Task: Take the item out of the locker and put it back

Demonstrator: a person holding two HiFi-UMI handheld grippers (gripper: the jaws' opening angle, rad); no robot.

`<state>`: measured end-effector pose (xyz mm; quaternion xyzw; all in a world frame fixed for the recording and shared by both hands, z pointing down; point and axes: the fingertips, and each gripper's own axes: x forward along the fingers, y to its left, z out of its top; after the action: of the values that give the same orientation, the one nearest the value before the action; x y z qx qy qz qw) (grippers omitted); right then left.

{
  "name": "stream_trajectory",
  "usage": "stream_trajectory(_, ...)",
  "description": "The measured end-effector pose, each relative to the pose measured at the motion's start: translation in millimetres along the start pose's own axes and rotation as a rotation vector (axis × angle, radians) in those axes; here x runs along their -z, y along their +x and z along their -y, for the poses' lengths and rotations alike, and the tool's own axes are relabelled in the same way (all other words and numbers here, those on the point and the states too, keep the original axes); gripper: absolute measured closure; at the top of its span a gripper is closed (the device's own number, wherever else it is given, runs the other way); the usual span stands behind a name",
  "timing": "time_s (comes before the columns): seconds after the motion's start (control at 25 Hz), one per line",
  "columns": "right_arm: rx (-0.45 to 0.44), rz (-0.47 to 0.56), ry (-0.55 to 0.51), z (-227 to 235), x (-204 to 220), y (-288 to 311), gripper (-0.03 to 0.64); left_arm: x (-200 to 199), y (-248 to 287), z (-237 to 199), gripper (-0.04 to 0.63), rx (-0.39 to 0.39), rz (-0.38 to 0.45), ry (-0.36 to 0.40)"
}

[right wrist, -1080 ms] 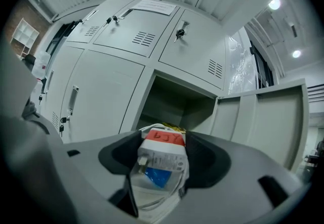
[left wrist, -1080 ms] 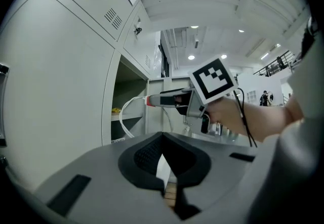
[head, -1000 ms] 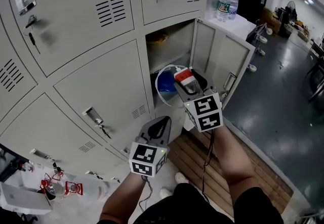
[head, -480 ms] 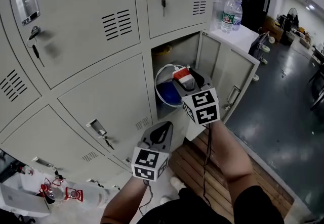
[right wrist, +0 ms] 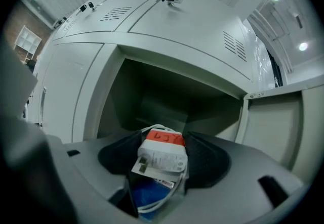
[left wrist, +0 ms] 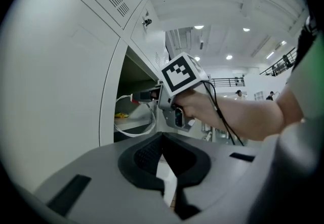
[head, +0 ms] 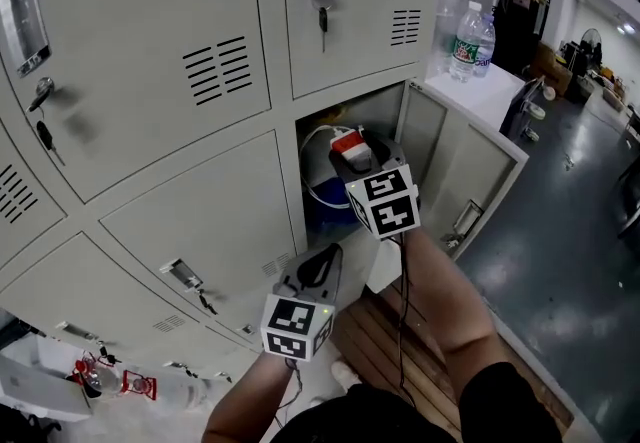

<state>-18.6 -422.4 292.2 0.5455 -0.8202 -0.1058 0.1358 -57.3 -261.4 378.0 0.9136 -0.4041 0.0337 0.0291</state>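
Two grippers in frame, each a grey moulded plastic body with black ribbed pads.

Left gripper (head: 321, 259): jaws pressed together with nothing between them. It is held low, outside the lockers and below the open compartment.

Right gripper (right wrist: 162, 148): jaws clamped from both sides on the adapter (right wrist: 163, 160).

Adapter: white rounded plastic block with a strip of red tape across its top end. The tape carries handwritten dark marks, and the face has a grey printed label. A thin, smooth white cable (left wrist: 132, 134) loops down from it. A blue item (right wrist: 147, 192) sits under the adapter, half hidden by the jaws; its kind cannot be told.

Position: the adapter is at the mouth of the open compartment (right wrist: 167, 101), held clear of its floor.

Compartment: pale painted sheet metal with a dim interior. A small yellow object (left wrist: 120, 115) lies inside, too small to identify. The door (head: 470, 176) is swung out to the right.

Neighbouring doors are shut, with louvred vents and a key (head: 322, 11) in the lock above.

Farthest: clear water bottles (head: 468, 31) on a white top.
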Motion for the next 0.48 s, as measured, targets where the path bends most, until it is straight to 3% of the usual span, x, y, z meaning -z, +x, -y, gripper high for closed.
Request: stream_trajectory(0.48,-0.105,-0.050,-0.042,7,22,76,0.345,3,48,-20,0.591,-0.054,-0.010,-0.004)
